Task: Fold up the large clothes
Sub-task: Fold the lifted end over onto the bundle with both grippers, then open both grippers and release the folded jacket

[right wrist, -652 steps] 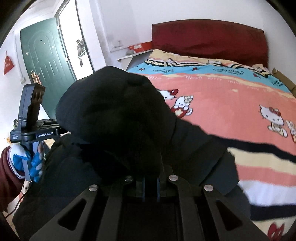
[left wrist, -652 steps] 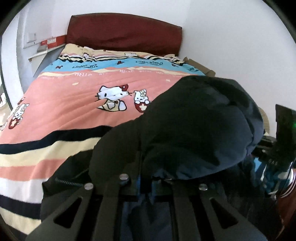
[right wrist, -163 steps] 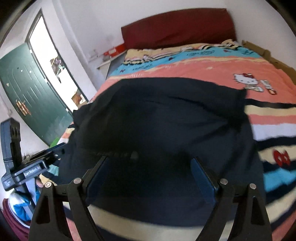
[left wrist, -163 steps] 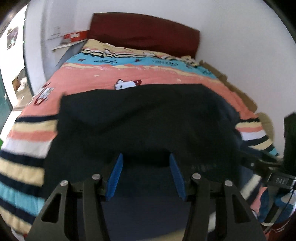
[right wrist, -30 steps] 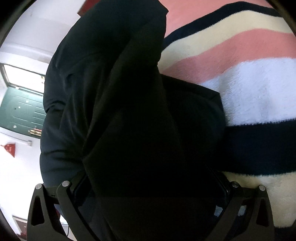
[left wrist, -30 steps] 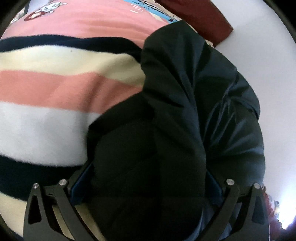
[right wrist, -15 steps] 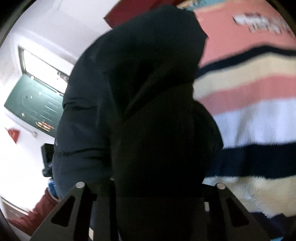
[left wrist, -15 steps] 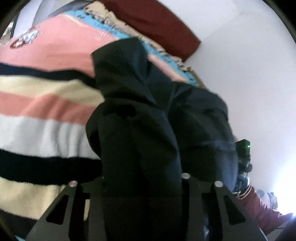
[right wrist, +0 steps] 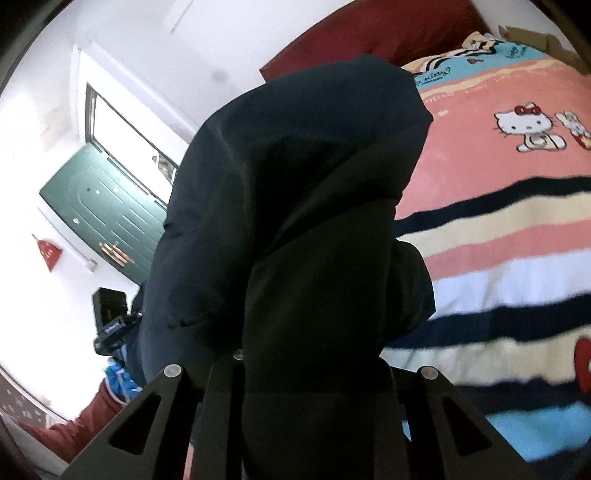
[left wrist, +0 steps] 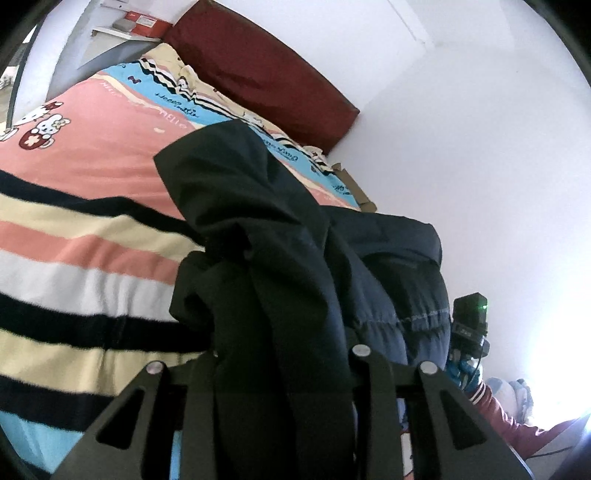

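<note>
One dark navy jacket (left wrist: 280, 236) fills the middle of both views, bunched and lifted above the bed, its folds draping from twelve o'clock down to six over each tool. In the left wrist view the left gripper (left wrist: 284, 373) has its jaws drawn together on a thick wad of the jacket; the cloth hides the fingertips. In the right wrist view the right gripper (right wrist: 314, 365) is likewise clamped on the jacket (right wrist: 295, 206), the fabric swallowing the gap between its jaws. The other tool shows at each frame's edge: the right one at three to four o'clock in the left view, the left one at eight o'clock in the right view.

Beneath lies one bed with a blanket (left wrist: 74, 229) striped pink, cream, white, navy and blue, printed with cartoon cats. One dark red headboard (left wrist: 258, 70) stands at twelve o'clock against a white wall (left wrist: 461, 129). One green door (right wrist: 107, 210) sits at nine to ten o'clock in the right view, and a small shelf (left wrist: 125, 31) holding a red box at eleven o'clock in the left.

A second ago both tools were spread wide and pressed low over the jacket lying on the blanket; now they are closed on it and raised, so headboard and door are back in view.
</note>
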{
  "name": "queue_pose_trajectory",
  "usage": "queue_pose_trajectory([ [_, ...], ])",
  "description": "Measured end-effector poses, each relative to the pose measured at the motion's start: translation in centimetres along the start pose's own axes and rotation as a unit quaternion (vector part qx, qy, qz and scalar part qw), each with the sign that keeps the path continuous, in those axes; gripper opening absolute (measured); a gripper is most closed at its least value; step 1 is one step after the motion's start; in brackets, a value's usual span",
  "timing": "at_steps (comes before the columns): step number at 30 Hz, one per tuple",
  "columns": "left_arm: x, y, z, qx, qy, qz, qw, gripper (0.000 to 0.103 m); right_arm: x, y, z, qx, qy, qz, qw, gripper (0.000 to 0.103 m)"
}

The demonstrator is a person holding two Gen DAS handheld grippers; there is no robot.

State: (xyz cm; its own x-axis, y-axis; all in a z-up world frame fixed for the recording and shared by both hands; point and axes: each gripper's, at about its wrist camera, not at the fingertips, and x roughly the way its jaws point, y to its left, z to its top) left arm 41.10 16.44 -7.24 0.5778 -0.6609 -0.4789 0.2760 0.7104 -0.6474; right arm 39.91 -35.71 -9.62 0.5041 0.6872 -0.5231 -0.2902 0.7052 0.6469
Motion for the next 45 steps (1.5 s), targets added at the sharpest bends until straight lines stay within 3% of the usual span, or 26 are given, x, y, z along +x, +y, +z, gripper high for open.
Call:
queue_pose_trajectory([
  [3,2.1,1.2,-1.0,-0.003,0.028,0.032,0.9991,0.026,0.3,-1.1,-2.0,0.026,0.008,-0.007,1.0,0.02],
  [6,2.5,3.5,-2.3,-0.013,0.039,0.067,0.9969,0.028,2.5,-3.9,-2.4,0.052,0.031,-0.041,0.997,0.021],
  [8,2.0,5.5,-2.7,-0.033,0.038,0.08,0.9955,0.034,2.8,-5.9,-3.3,0.082,0.028,-0.047,0.995,0.025],
  [10,1.5,6.8,-2.8,-0.047,0.039,0.095,0.9936,0.05,2.5,-7.4,-3.8,0.1,0.023,-0.063,0.993,0.035],
  [12,0.7,7.7,-3.1,-0.054,0.032,0.105,0.9924,0.055,2.3,-7.6,-4.0,0.097,0.029,-0.083,0.991,0.059],
  [13,0.0,8.0,-3.0,-0.057,0.024,0.112,0.9917,0.055,2.3,-7.7,-4.1,0.093,0.034,-0.097,0.99,0.064],
  [15,-1.9,8.8,-2.6,-0.074,0.001,0.13,0.9888,0.055,1.6,-7.2,-4.3,0.077,0.035,-0.145,0.986,0.092],
  [21,-7.7,8.3,-2.1,-0.084,-0.036,0.185,0.9785,0.055,-2.0,-7.9,-3.9,0.077,0.011,-0.199,0.977,0.093],
  [24,-9.9,6.0,-2.8,-0.072,-0.044,0.206,0.975,0.055,-4.0,-6.0,-4.0,0.06,0.002,-0.224,0.973,0.093],
  [30,-12.0,-0.7,-6.5,-0.019,-0.032,0.26,0.9649,0.056,-7.3,1.5,-5.3,0.012,-0.014,-0.256,0.967,0.094],
  [34,-12.9,-4.8,-10.5,0.0,-0.033,0.294,0.9551,0.064,-9.3,6.3,-8.3,-0.017,-0.023,-0.279,0.96,0.099],
  [45,-16.2,-14.0,-20.1,0.047,-0.072,0.341,0.9361,0.065,-11.3,18.0,-18.3,-0.141,-0.066,-0.312,0.937,0.103],
])
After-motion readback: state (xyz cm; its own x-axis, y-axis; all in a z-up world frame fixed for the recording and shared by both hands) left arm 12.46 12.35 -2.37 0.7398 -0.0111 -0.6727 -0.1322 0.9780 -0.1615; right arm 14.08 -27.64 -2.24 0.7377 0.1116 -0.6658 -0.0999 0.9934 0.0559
